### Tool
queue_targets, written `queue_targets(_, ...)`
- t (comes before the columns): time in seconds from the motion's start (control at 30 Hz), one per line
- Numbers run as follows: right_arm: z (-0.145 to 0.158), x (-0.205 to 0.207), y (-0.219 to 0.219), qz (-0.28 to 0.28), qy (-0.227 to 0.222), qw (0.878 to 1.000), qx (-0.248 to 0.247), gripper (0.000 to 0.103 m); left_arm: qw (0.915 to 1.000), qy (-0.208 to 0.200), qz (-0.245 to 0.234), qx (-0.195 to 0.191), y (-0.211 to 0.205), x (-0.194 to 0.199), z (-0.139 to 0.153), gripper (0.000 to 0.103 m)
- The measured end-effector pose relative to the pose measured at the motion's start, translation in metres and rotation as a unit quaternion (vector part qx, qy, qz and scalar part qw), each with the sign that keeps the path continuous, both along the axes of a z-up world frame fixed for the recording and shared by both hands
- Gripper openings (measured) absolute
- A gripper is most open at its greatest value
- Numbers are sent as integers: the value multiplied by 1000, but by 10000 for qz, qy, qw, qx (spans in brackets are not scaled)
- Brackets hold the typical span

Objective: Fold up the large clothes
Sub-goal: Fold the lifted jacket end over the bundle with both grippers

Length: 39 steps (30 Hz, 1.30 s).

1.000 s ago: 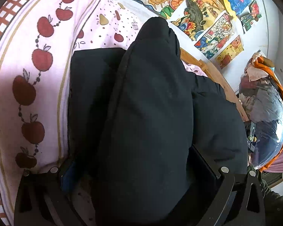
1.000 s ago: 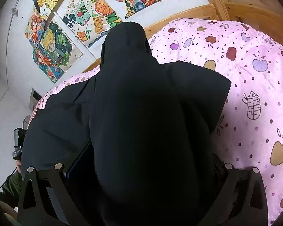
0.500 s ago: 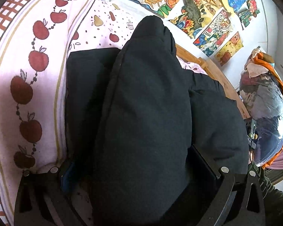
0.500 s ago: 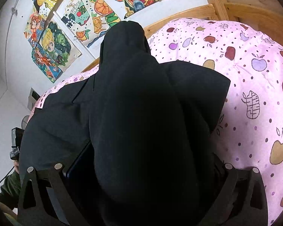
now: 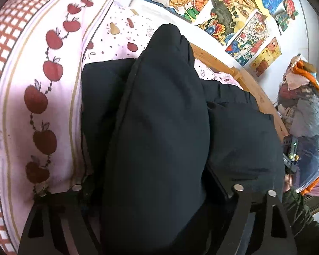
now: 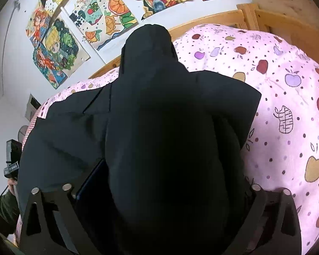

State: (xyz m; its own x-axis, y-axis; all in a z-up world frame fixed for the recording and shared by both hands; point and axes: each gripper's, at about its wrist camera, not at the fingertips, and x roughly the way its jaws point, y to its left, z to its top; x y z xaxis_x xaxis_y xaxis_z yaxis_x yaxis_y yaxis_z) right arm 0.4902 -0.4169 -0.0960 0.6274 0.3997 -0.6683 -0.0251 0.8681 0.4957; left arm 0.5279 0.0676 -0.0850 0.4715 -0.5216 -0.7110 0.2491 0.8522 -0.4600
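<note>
Nearest me, my left gripper and right gripper each have a thick roll of the black jacket between their fingers, jaws closing; whether the pads press yet I cannot tell. Beyond, the jacket lies partly folded on the pink apple-print quilt. I judge one fold in hand, flattening left. Farthest, drawings cover the wall.

One black garment, one apple-print quilt, two grippers and several wall drawings.
</note>
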Motion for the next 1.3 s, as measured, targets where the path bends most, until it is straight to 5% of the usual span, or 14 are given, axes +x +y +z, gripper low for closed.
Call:
queue_targets(0.27,24,-19,10,183,-88,9997,-123,38,9994,-206,115,268,-6,-12,18,46)
queue_targets(0.47,41,-29,14,199,-156,9989,-391,35,9926,-565,123,1068,-31,-32,32,46)
queue_targets(0.57,40,-35,10,183,-234,9988,-383,35,9791,-979,105,1781,-55,-51,40,46)
queue_targets(0.7,29,-37,5,79,-266,9994,-226,37,9487,-1421,-11,2823,-95,-70,45,46)
queue_targets(0.8,24,-38,3,42,-301,9993,-201,38,9344,-1554,-77,3205,-112,-74,47,45)
queue_targets(1.0,20,-40,3,-30,-314,9992,-236,40,9516,-1382,-4,2745,-93,-68,57,30)
queue_targets(1.13,36,-47,10,-148,-424,9986,-270,26,9748,-1146,184,1904,-63,-61,67,20)
queue_targets(1.3,75,-65,12,-115,-811,9965,-169,16,9836,-1138,283,1367,-40,-76,88,16)
